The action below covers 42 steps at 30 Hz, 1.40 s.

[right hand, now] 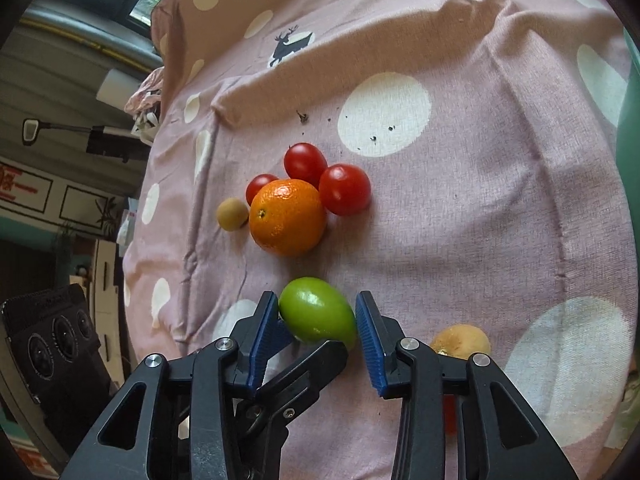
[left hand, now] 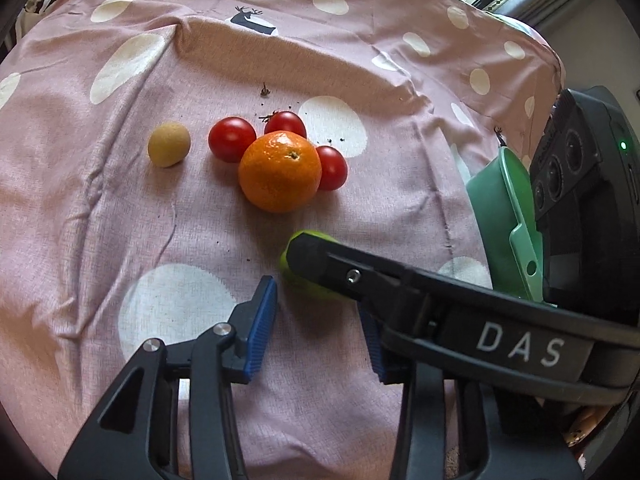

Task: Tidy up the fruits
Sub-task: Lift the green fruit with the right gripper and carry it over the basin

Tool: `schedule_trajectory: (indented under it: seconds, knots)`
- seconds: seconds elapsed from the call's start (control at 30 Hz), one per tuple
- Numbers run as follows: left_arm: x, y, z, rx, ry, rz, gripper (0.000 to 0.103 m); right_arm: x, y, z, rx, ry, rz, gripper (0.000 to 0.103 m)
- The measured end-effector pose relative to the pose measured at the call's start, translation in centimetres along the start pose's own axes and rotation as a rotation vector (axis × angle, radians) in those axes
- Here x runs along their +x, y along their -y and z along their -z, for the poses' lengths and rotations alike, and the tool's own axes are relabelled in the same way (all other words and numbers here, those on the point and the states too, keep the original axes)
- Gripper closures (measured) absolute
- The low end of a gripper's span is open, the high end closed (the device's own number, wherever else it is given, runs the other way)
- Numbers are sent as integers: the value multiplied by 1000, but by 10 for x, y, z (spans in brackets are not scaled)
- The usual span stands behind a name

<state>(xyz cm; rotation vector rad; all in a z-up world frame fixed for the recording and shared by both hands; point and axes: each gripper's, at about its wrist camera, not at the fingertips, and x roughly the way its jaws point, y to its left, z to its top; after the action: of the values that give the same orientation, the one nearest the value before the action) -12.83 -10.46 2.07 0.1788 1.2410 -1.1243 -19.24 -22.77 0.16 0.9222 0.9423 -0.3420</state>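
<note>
**Both grippers crowded the green fruit**

While the orange sat with three tomatoes pressed round it on the pink dotted cloth, the action was all nearer the cameras. The right gripper had its blue ribbed pads either side of the green fruit: the left pad touched or nearly touched the skin, the right pad stood clear with cloth showing between. No squeeze yet, so I called it open around the fruit, lined up for a pick. The fruit lay on the cloth, smooth, glossy, egg-shaped, long axis slanting across the jaws.

From the left wrist, the left gripper stood parted too, nothing between its pads but cloth. A black finger of the right gripper crossed in front and hid most of the green fruit. The two tools looked near to fouling each other, by my reading.

Off to one side a tan fruit lay alone, matt and rough-skinned, well apart from the orange's dimpled peel. Another pale yellow fruit peeped out behind the right finger. A green tray waited at the cloth's edge, probably the destination. The cloth was soft and creased, so round fruit settled rather than rolled.
</note>
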Motion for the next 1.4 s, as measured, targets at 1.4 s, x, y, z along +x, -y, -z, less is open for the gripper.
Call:
schedule_trajectory:
  seconds: [1.4]
  knots:
    - [-57,181,11,519,350,69,72,-175,31,36,-9,559,-21,64]
